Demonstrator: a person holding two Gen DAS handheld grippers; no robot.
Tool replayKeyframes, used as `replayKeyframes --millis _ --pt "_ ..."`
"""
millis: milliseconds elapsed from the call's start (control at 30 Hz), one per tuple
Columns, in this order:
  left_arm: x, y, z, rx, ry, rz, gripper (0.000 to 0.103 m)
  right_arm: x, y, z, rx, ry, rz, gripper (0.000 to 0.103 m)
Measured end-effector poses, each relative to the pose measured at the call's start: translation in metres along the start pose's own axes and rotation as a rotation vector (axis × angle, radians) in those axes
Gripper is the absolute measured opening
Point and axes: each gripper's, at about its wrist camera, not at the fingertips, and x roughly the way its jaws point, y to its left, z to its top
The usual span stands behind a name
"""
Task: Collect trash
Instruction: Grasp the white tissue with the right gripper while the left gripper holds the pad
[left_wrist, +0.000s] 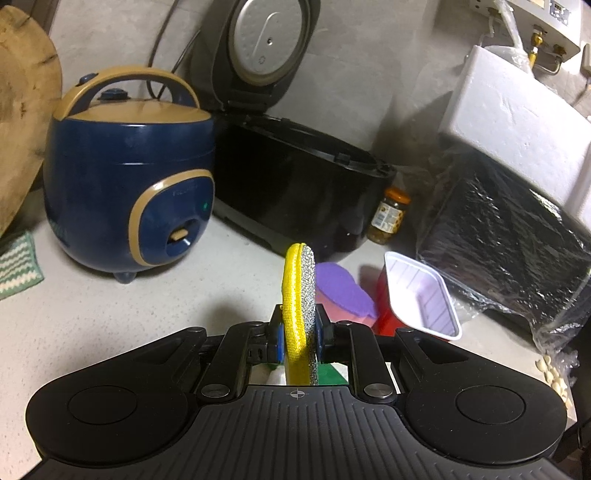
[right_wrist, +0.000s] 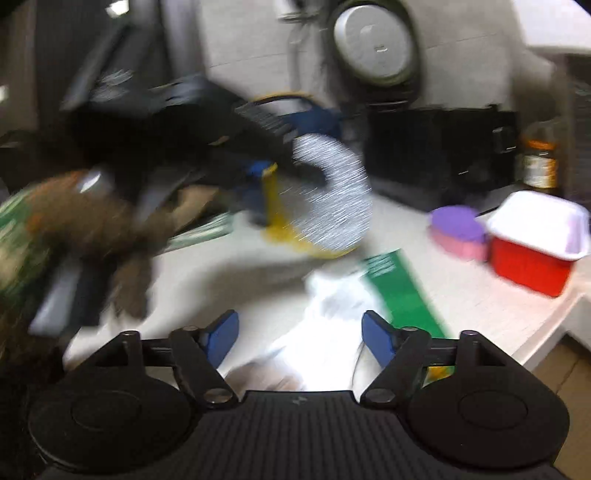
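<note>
The left gripper (left_wrist: 300, 334) clamps a yellow-and-silver scrubber (left_wrist: 300, 295) on edge. The right gripper (right_wrist: 300, 338) stands open over white crumpled paper (right_wrist: 332, 295). Beyond the scrubber sit a purple sponge (left_wrist: 341, 286) and a red tub (left_wrist: 417, 299).

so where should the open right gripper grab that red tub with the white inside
Take the red tub by one side wall, just under its white rim, one finger inside and one outside. Come from above: it stands upright and open-topped, looks empty, and seems too wide to span. The right gripper is open and empty.
</note>
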Motion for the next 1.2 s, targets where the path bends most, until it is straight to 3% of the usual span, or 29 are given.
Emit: replayKeyframes --millis 100,133,167,200,233,267,300,567,833,1033,1200 --pt "0.001 -0.002 -0.001 0.017 0.0 0.02 0.019 0.032 -0.004 0.01 -0.028 0.052 -0.081 0.075" --pt "0.002 -0.002 -0.001 0.02 0.002 0.023 0.019 0.042 -0.006 0.009 -0.028 0.086 -0.1 0.068" --pt "0.002 -0.002 -0.002 0.021 0.005 0.023 0.019 0.052 -0.007 0.008 -0.03 0.119 -0.11 0.054" --pt "0.003 -0.001 -0.002 0.021 0.007 0.024 0.019 0.06 -0.007 0.005 -0.051 0.147 -0.114 0.051" --pt "0.004 0.0 -0.002 0.021 0.009 0.026 0.019 0.062 -0.002 0.003 -0.095 0.13 -0.14 0.038" --pt "0.004 0.0 -0.002 0.019 0.009 0.029 0.019 0.064 0.003 0.002 -0.14 0.135 -0.169 0.014" --pt "0.004 0.001 -0.002 0.019 0.008 0.031 0.019 0.063 0.006 0.002 -0.166 0.141 -0.183 0.007" --pt "-0.007 -0.01 0.0 0.057 -0.019 0.013 0.019 0.003 0.004 0.023 -0.1 -0.008 -0.12 0.007" --pt "-0.02 -0.059 -0.009 0.119 -0.013 0.002 0.019 -0.075 -0.031 0.015 -0.017 -0.119 -0.162 0.007" --pt "-0.042 -0.118 -0.043 0.205 -0.012 -0.004 0.019 -0.125 -0.053 -0.001 0.03 -0.156 -0.174 0.007" --pt "-0.046 -0.171 -0.096 0.277 0.013 -0.075 0.019 -0.15 -0.061 -0.025 0.032 -0.179 -0.189 0.007"
